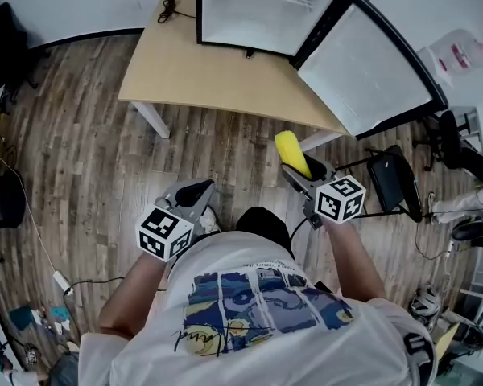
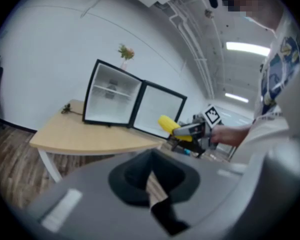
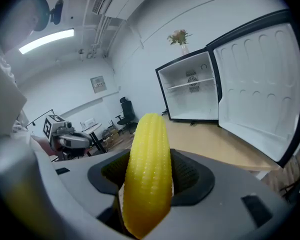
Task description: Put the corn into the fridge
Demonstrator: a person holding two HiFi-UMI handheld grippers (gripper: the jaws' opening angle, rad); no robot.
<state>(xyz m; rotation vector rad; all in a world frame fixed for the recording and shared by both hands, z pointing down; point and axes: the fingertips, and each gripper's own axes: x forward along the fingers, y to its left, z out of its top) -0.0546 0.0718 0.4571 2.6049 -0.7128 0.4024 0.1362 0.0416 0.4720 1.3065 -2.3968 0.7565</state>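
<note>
A yellow corn cob [image 1: 291,153] sticks out forward from my right gripper [image 1: 304,175], which is shut on it; in the right gripper view the corn [image 3: 147,169] stands upright between the jaws and hides their tips. My left gripper [image 1: 195,193] hangs at waist height to the left, shut with nothing in it, its jaws [image 2: 152,184] meeting. The small black fridge [image 1: 258,6] stands on the tan table [image 1: 217,71] ahead, its door [image 1: 370,63] swung wide open to the right. The white inside [image 3: 190,91] has one shelf and looks empty. Both grippers are short of the table's near edge.
A black folding chair [image 1: 394,179] stands right of me by the table's corner. A dark round chair [image 1: 4,199] sits at far left. A cord and power strip [image 1: 62,281] lie on the wood floor. A small plant [image 3: 179,36] tops the fridge.
</note>
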